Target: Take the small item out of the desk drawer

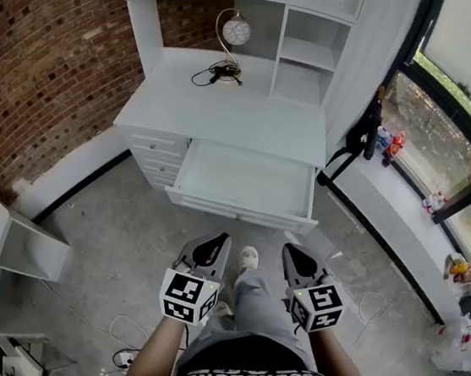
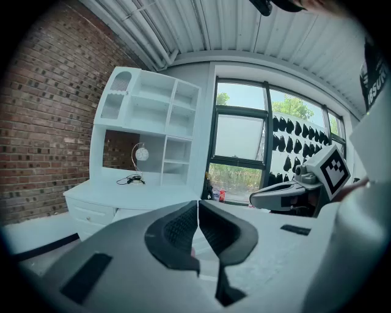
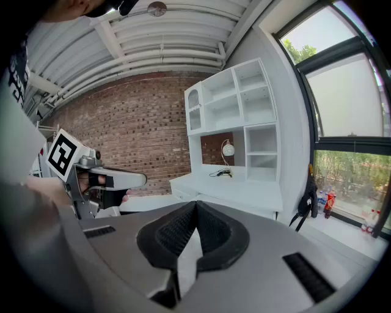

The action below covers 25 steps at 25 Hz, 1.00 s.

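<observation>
The white desk [image 1: 227, 114] stands ahead with its wide middle drawer [image 1: 237, 211] pulled open. The drawer's inside looks bare and white; I see no small item in it from the head view. Both grippers hang close to my body, well short of the drawer. The left gripper [image 1: 216, 240] is shut, its dark pads meeting with nothing between them [image 2: 198, 205]. The right gripper [image 1: 292, 251] is shut too and holds nothing [image 3: 195, 205]. Each gripper shows from the side in the other's view.
A round lamp [image 1: 235, 31] and a black cable [image 1: 219, 75] sit at the desk's back. A small drawer stack [image 1: 158, 161] is left of the open drawer. A black bag [image 1: 363, 135] hangs at right, bottles [image 1: 390, 144] on the sill. An open white cabinet [image 1: 6, 248] stands at left.
</observation>
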Tool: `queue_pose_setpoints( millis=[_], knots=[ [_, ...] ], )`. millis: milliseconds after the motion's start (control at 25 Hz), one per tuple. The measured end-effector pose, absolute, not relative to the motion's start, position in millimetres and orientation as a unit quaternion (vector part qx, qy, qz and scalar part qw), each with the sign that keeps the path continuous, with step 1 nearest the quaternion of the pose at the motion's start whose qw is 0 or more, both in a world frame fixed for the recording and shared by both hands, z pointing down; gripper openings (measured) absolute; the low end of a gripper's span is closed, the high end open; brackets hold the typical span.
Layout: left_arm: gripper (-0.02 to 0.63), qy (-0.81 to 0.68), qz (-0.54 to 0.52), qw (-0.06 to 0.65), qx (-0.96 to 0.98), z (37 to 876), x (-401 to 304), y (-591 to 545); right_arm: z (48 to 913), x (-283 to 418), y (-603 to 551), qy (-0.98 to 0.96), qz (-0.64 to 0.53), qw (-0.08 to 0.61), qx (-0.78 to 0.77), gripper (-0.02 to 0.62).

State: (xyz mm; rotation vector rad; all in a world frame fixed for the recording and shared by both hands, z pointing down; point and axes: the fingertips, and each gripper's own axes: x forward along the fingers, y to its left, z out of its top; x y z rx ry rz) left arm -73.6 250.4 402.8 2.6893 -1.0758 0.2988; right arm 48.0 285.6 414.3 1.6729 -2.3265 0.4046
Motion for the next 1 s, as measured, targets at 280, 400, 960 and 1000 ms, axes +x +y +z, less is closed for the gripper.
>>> queue_pose_setpoints(
  millis=[280,400,960,1000],
  knots=[
    [0.011,-0.366,0.113,0.117,0.917,413,-63,234,422,47,260,-0.811,0.137,0.122,0.555,-0.002],
    [0.011,-0.369,0.118,0.118,0.914,416,-62,221,427,49,245,-0.817,0.147,0.133,0.542,-0.002],
    [0.011,-0.392,0.130,0.135,0.901,427,-57,127,433,61,129,-0.841,0.144,0.144,0.502,0.000],
    [0.011,-0.394,0.130,0.137,0.900,429,-58,119,434,61,120,-0.843,0.146,0.143,0.498,0.003]
  ],
)
